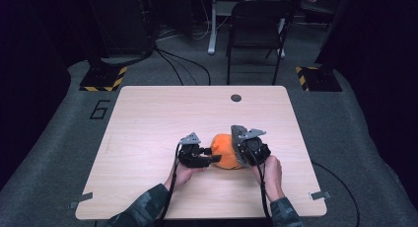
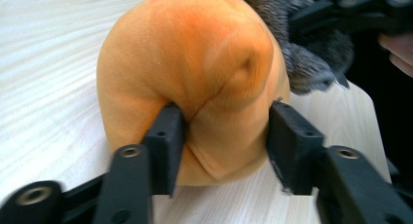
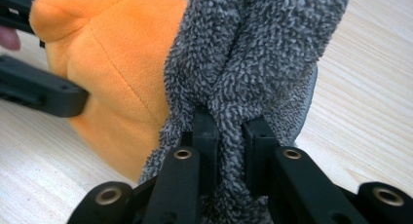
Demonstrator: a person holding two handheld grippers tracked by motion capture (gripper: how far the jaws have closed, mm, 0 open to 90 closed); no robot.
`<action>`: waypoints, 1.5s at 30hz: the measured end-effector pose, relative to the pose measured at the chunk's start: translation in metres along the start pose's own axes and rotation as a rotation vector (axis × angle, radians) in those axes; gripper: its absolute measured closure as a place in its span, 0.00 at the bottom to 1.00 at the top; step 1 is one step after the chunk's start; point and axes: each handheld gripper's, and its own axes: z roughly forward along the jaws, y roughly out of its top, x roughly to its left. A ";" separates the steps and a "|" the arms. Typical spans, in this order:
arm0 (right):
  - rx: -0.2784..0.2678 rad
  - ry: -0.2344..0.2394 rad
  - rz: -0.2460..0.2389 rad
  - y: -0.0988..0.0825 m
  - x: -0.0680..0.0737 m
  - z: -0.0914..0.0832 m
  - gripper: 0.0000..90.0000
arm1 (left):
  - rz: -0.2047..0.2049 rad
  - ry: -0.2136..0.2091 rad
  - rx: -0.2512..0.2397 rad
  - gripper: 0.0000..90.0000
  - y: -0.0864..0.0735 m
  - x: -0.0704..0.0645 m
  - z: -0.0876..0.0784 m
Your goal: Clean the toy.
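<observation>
An orange plush toy (image 1: 224, 150) lies on the wooden table (image 1: 148, 118) near its front edge, with a grey fuzzy cloth part (image 1: 238, 138) at its right end. My left gripper (image 1: 211, 156) comes at it from the left. In the left gripper view its jaws (image 2: 224, 131) stand fairly wide around a bulge of the orange plush (image 2: 195, 63), one pad in a fold, the other against its side. My right gripper (image 1: 245, 150) is at the toy's right end. It is shut on a bunched fold of the grey cloth (image 3: 253, 48), lifted beside the orange body (image 3: 117, 63).
A small dark round hole (image 1: 236, 97) marks the table's far edge. A black chair (image 1: 259, 24) stands behind the table on grey carpet. Yellow-black striped blocks (image 1: 103, 79) sit on the floor at both far corners. The person's hands enter from the front edge.
</observation>
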 end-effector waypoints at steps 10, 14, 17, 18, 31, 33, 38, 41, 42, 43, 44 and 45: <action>-0.007 0.010 0.010 -0.002 -0.005 0.002 0.88 | 0.157 0.024 -0.014 0.28 -0.001 0.016 -0.019; -0.006 0.006 0.014 -0.002 -0.007 0.002 0.88 | 0.195 0.036 0.015 0.21 -0.003 0.017 -0.019; -0.008 0.007 0.020 -0.003 -0.008 0.002 0.88 | 0.186 0.038 0.036 0.18 -0.005 0.019 -0.017; -0.009 0.011 0.020 -0.003 -0.008 0.002 0.88 | 0.170 0.038 0.037 0.18 -0.007 0.020 -0.016; -0.007 0.006 0.035 -0.003 -0.009 0.002 0.88 | -0.035 0.130 0.066 0.35 -0.017 0.029 -0.011; -0.001 0.010 0.030 -0.003 -0.009 0.002 0.88 | -0.054 0.127 0.065 0.37 -0.018 0.027 -0.007; -0.002 0.008 0.031 -0.004 -0.009 0.002 0.88 | -0.038 0.147 0.069 0.43 -0.017 0.021 0.001; -0.008 0.009 0.025 -0.004 -0.009 0.002 0.88 | -0.035 0.138 0.074 0.52 -0.017 0.018 0.003; -0.003 0.007 0.029 -0.004 -0.009 0.002 0.88 | -0.036 0.136 0.069 0.58 -0.018 0.017 0.005; -0.001 0.005 0.037 -0.004 -0.008 0.002 0.88 | -0.027 0.143 0.070 0.61 -0.018 0.016 0.006; -0.002 0.004 0.033 -0.004 -0.007 0.002 0.88 | -0.020 0.143 0.071 0.63 -0.018 0.015 0.007; -0.003 0.004 0.031 -0.003 -0.007 0.002 0.88 | -0.021 0.143 0.072 0.67 -0.018 0.014 0.008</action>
